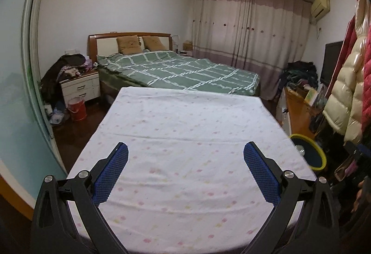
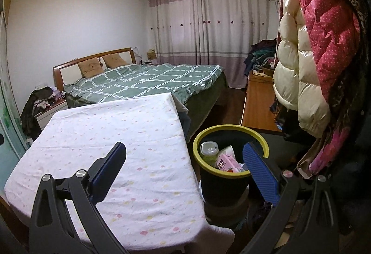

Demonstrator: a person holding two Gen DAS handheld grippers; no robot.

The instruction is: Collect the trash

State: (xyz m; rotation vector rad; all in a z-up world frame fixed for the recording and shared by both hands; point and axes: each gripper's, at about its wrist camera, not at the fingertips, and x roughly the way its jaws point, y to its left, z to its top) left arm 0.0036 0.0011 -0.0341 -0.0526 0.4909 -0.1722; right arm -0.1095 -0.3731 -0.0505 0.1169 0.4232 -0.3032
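A black bin with a yellow rim (image 2: 204,135) stands off the table's right edge. In it lie a clear bottle (image 2: 209,149), a pink carton (image 2: 228,163) and a white cup (image 2: 228,150). In the left wrist view only part of the bin (image 1: 309,151) shows. My right gripper (image 2: 184,153) hangs open, its right finger over the bin's rim, its left finger over the table. Wide open and holding nothing, my left gripper (image 1: 185,151) hovers above the table's white dotted cloth (image 1: 185,119).
A bed with a green checked quilt (image 1: 176,70) lies beyond the table. Padded coats (image 2: 308,49) hang close on the right, above a wooden cabinet (image 2: 257,100). A red bucket (image 1: 77,109) and a cluttered nightstand (image 1: 80,85) stand at the far left.
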